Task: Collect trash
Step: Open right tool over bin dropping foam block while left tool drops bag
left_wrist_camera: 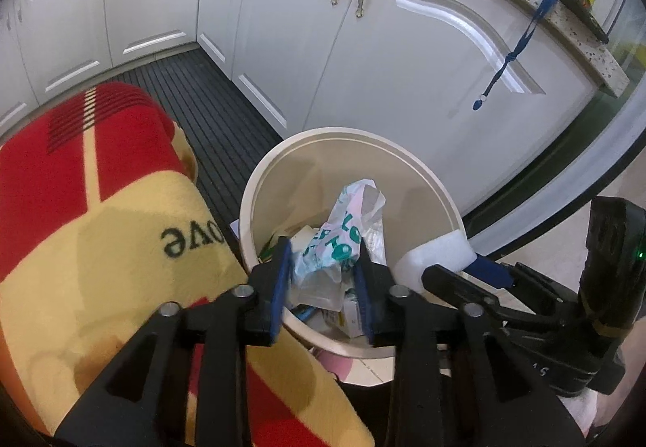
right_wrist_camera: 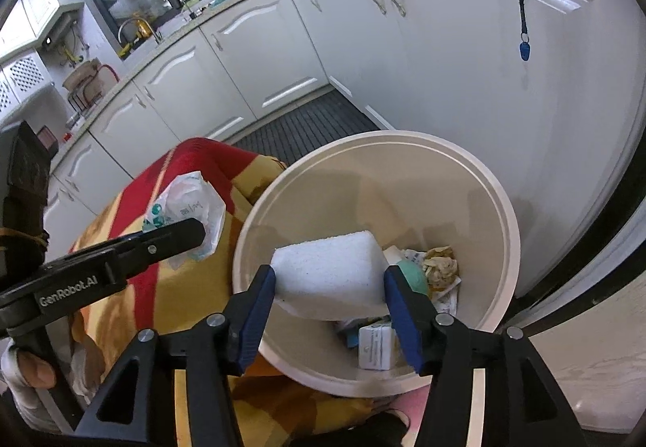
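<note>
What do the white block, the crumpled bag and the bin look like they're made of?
White block: probably foam, with a matte, finely grained surface and soft edges. Crumpled bag: thin plastic film, translucent, wrinkled, with green print. Bin: likely moulded plastic, smooth cream wall with a rolled rim and a slight sheen.

The left gripper (left_wrist_camera: 325,273) points steeply downward, jaws parted. The right gripper (right_wrist_camera: 329,297) points steeply downward beside it, jaws parted wider, blue pads (right_wrist_camera: 403,305) facing inward.
</note>
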Demonstrator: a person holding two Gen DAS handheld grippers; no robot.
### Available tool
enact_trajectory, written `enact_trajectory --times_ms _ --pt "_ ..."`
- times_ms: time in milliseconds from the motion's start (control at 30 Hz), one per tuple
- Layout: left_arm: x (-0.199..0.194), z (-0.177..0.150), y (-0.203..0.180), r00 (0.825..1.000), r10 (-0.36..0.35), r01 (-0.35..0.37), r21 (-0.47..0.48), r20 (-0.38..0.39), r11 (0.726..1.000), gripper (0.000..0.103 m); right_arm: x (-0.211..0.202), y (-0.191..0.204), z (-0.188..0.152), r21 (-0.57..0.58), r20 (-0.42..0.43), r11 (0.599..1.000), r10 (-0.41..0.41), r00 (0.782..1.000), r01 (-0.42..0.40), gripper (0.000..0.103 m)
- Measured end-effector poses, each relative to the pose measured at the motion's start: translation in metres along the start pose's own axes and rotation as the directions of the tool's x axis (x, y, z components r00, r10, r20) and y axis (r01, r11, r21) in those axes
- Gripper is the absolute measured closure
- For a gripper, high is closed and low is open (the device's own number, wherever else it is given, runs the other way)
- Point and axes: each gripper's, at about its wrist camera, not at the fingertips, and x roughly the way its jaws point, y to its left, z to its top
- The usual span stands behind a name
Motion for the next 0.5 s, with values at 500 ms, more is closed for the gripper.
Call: enact_trajectory --times_ms 500 --pt "-0.014 -0.003 0.008 0.999 0.008 -0.008 -0.01 0.04 1.0 0.045 0.011 -0.005 -0.003 0.02 -0.024 1.0 -0.01 1.0 0.01 0.035"
